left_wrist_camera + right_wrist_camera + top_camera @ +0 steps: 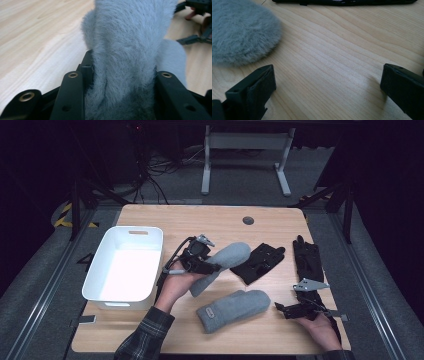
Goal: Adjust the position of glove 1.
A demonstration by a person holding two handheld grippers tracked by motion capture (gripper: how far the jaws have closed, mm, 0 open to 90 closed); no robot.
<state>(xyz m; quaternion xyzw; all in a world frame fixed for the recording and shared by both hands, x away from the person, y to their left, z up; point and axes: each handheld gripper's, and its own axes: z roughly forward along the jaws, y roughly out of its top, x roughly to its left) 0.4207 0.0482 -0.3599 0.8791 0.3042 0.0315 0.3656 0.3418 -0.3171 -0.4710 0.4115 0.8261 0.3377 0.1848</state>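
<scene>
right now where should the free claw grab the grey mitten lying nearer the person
Probably the rounded fingertip end of the flat grey mitten, coming in from its right: that end points toward the open right claw, with bare table between. The cuff lies at the far end.

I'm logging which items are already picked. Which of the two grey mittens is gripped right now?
The farther grey mitten, clamped in the left gripper; the nearer grey mitten lies free on the table.
</scene>
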